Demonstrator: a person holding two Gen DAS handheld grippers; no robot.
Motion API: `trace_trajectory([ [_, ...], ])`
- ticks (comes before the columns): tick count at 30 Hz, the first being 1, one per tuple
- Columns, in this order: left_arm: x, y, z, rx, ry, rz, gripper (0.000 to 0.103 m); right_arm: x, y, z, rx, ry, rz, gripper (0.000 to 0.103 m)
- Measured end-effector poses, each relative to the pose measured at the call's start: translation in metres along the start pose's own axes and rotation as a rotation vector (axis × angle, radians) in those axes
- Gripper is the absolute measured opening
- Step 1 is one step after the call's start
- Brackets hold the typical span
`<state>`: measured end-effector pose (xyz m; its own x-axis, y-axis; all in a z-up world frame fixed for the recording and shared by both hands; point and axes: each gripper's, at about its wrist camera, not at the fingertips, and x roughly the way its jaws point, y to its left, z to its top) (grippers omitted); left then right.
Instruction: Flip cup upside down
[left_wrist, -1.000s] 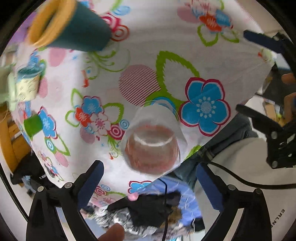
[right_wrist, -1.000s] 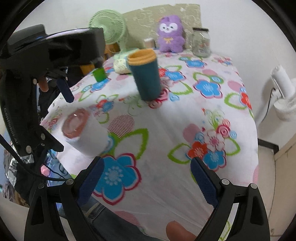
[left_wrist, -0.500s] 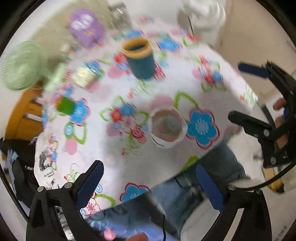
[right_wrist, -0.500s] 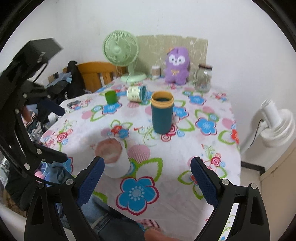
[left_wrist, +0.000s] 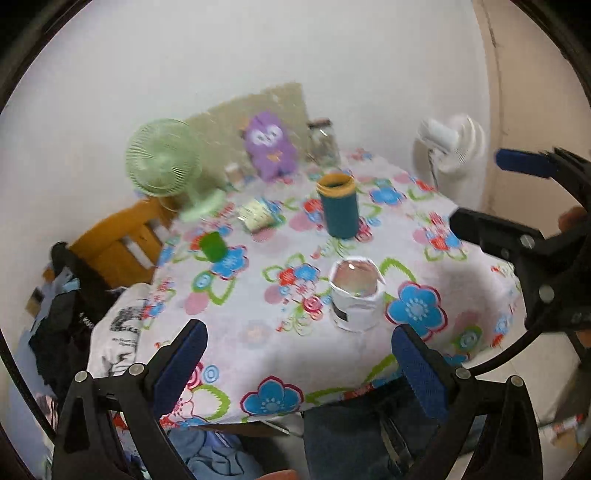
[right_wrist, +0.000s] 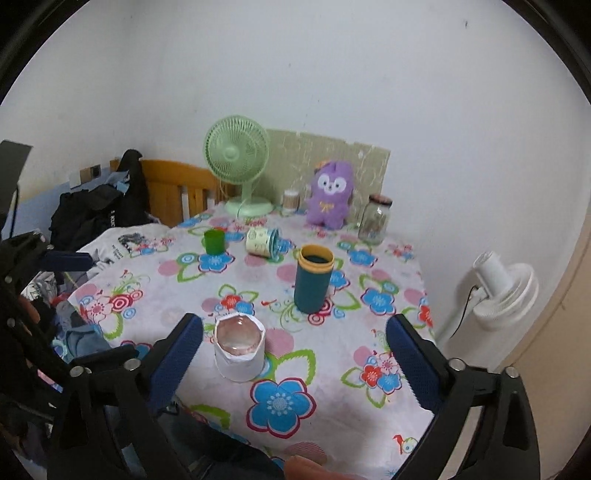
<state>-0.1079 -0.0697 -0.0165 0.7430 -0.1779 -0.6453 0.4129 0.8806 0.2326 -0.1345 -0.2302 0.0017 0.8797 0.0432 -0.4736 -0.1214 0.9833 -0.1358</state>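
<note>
1. well, left wrist view: the cup (left_wrist: 355, 295) stands on the floral cloth (left_wrist: 258, 332) near the table's front edge, ahead of the left gripper (left_wrist: 297, 365), whose jaws are spread wide and hold nothing. it is well apart from the teal tumbler (left_wrist: 339, 210).
2. the cup looks thin, white and paper-wrapped, so probably light and easy to crush. a gentle squeeze across the side wall at mid-height seems safest.
3. this view is smeared by motion blur. i cannot tell whether the pinkish disc at the cup's top is its base or its inside, so which way up it stands is unclear. the right gripper (left_wrist: 517, 192) shows at the right edge, cut off.
4. right wrist view: the cup (right_wrist: 239, 347) sits just left of centre between the released fingers of the right gripper (right_wrist: 293, 358), not touched.
5. sharper here, yet the cup's top is still ambiguous, and its far side is hidden. the left gripper (right_wrist: 74, 295) is partly cut off at the left.
</note>
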Motion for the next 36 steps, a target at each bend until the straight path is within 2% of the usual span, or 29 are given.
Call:
trace_trajectory([
  [4,-0.015,0.01,-0.011,-0.1,-0.078,0.058,0.101,-0.013,0.008,-0.001,-0.004,-0.031,-0.016,0.102],
  [11,-0.034,0.043,-0.023,-0.361,-0.179,0.055,0.103,-0.028,0.013,-0.003,0.014,-0.067,-0.035,0.102],
  [15,-0.047,0.049,-0.02,-0.405,-0.238,0.075,0.103,-0.037,0.012,-0.002,0.034,-0.101,-0.05,0.102],
  [18,-0.056,0.052,-0.017,-0.437,-0.277,0.059,0.103,-0.04,0.007,-0.003,0.042,-0.126,-0.111,0.103],
  [21,-0.06,0.056,-0.015,-0.46,-0.293,0.034,0.103,-0.036,-0.008,-0.006,0.077,-0.111,-0.176,0.103],
  [24,-0.06,0.057,-0.012,-0.463,-0.303,0.063,0.103,-0.038,-0.014,-0.008,0.103,-0.102,-0.104,0.103],
  [26,-0.06,0.055,-0.01,-0.463,-0.312,0.107,0.103,-0.042,-0.01,-0.007,0.099,-0.113,-0.062,0.103],
  [30,-0.062,0.055,-0.011,-0.485,-0.328,0.145,0.103,-0.05,0.0,-0.005,0.105,-0.135,0.007,0.103],
  [36,-0.06,0.055,-0.014,-0.496,-0.315,0.173,0.103,-0.053,0.007,-0.006,0.112,-0.135,0.01,0.103],
])
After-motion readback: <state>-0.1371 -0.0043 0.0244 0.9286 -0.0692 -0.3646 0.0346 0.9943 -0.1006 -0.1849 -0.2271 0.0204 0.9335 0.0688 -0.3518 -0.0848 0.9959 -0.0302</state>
